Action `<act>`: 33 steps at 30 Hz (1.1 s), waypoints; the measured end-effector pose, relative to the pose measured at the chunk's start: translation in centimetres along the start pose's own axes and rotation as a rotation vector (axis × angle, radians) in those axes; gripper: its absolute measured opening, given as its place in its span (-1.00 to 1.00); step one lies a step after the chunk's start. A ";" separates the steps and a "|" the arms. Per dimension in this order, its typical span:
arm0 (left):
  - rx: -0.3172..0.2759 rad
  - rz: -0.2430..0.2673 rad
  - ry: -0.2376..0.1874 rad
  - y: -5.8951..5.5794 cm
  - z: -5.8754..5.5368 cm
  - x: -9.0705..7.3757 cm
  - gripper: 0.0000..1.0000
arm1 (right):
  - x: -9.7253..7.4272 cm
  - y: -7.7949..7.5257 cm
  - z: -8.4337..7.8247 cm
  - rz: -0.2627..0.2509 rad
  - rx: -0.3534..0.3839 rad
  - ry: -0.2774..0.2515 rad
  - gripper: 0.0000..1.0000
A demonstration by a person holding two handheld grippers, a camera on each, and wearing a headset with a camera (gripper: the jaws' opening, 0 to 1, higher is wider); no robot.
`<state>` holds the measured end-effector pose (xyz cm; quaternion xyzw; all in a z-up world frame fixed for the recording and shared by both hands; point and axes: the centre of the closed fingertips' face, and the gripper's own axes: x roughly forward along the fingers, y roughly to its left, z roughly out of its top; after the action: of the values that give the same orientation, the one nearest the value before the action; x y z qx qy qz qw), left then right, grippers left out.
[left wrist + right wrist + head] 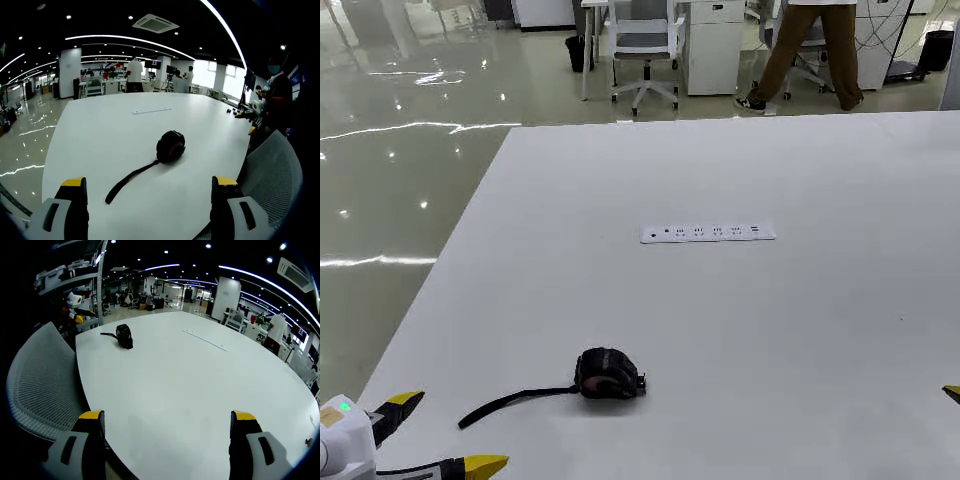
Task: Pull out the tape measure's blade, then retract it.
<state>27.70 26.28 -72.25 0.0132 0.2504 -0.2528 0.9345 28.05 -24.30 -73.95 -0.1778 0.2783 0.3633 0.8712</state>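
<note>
White worktop, mostly bare. Left hand-held gripper: jaws wide apart, empty, near the front-left corner and aimed at the tape. Right hand-held gripper: also wide, empty, well apart from it. Tape measure lies near the front edge, no blade showing. Its black strap trails toward the left gripper. Judgement: task not begun; grasp, pull-out and retraction all remain.

From above, the head camera overlooks the table, both gripper cameras skim it, all sharing the tape measure (nearest the left gripper).
</note>
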 end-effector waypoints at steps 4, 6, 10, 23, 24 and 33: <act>0.003 0.001 -0.004 0.1 0.1 0.1 1.00 | 0.1 0.0 -0.1 -0.003 0.003 0.003 1.00; 0.015 0.003 0.003 0.3 0.0 0.3 1.00 | 0.1 0.0 -0.1 -0.006 0.004 0.007 1.00; 0.022 -0.010 0.008 0.2 0.1 0.8 1.00 | 0.2 -0.2 0.0 -0.014 -0.001 0.000 1.00; 0.254 -0.130 0.215 0.8 2.3 6.8 0.99 | 6.2 1.6 5.4 0.129 -0.140 0.003 1.00; 0.275 -0.143 0.239 0.8 2.3 7.4 0.97 | 6.8 1.8 5.9 0.141 -0.153 0.000 1.00; 0.503 -0.347 0.475 -2.6 0.3 12.9 0.75 | 14.2 4.4 6.6 0.309 -0.132 0.080 0.94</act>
<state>36.18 17.97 -77.86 0.2575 0.3887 -0.4503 0.7615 35.41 -10.35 -78.04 -0.2042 0.3122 0.5032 0.7795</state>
